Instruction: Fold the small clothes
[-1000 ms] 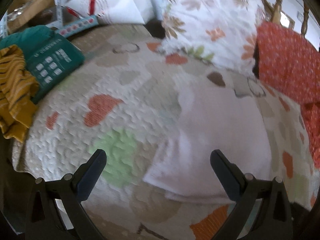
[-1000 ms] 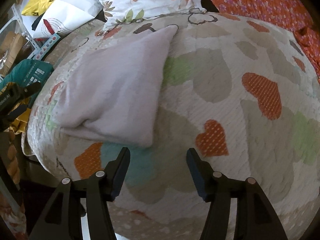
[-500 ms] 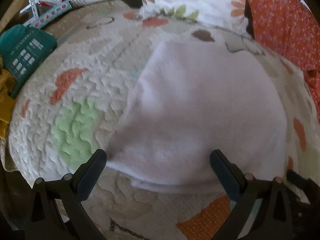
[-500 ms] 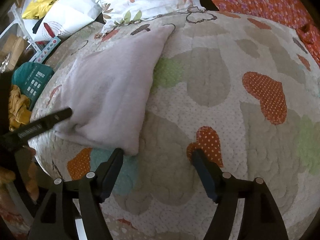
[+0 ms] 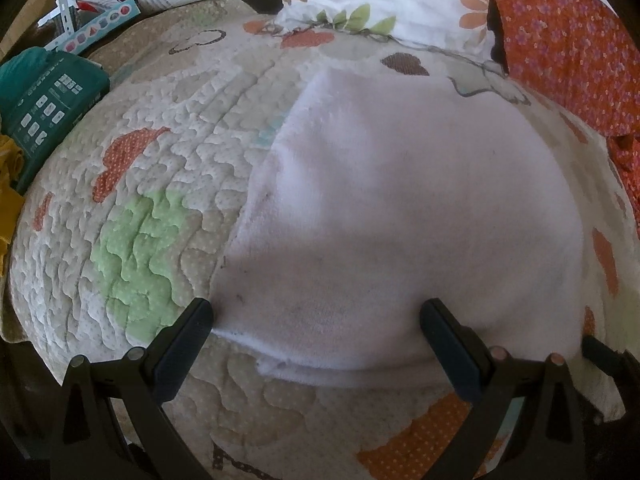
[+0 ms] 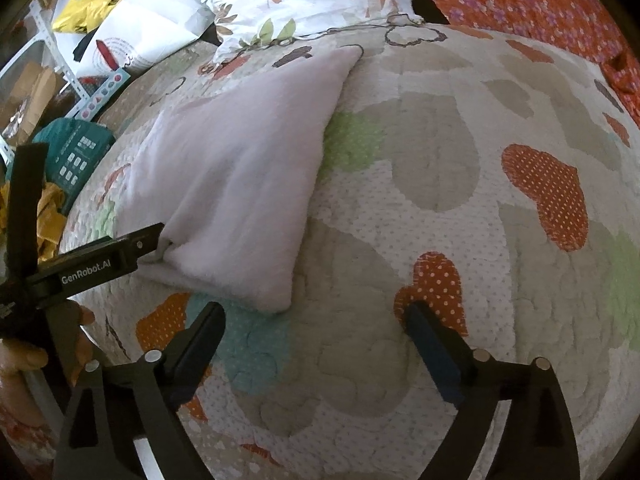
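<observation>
Right now my left gripper (image 5: 316, 320) is spread wide, with one finger on each side of the near edge of the soft white cloth (image 5: 400, 208), and the tips sit right by that edge, maybe touching it. I think I put it there so I can pinch the edge and lift it over for the next fold. My right gripper (image 6: 316, 320) is wide too and holds nothing. It hangs over the bare quilt (image 6: 440, 184), just beside the near corner of the cloth, maybe waiting to grab that corner. The cloth lies flat on the quilt with hearts on it, and it looks folded once, because I can see two layers at the near edge. A bit farther, off the left side of the bed, there is a green pack (image 5: 48, 100) and something yellow (image 5: 10, 184). Far at the back lie a flowery pillow (image 5: 392, 0) and an orange blanket (image 5: 560, 48).
</observation>
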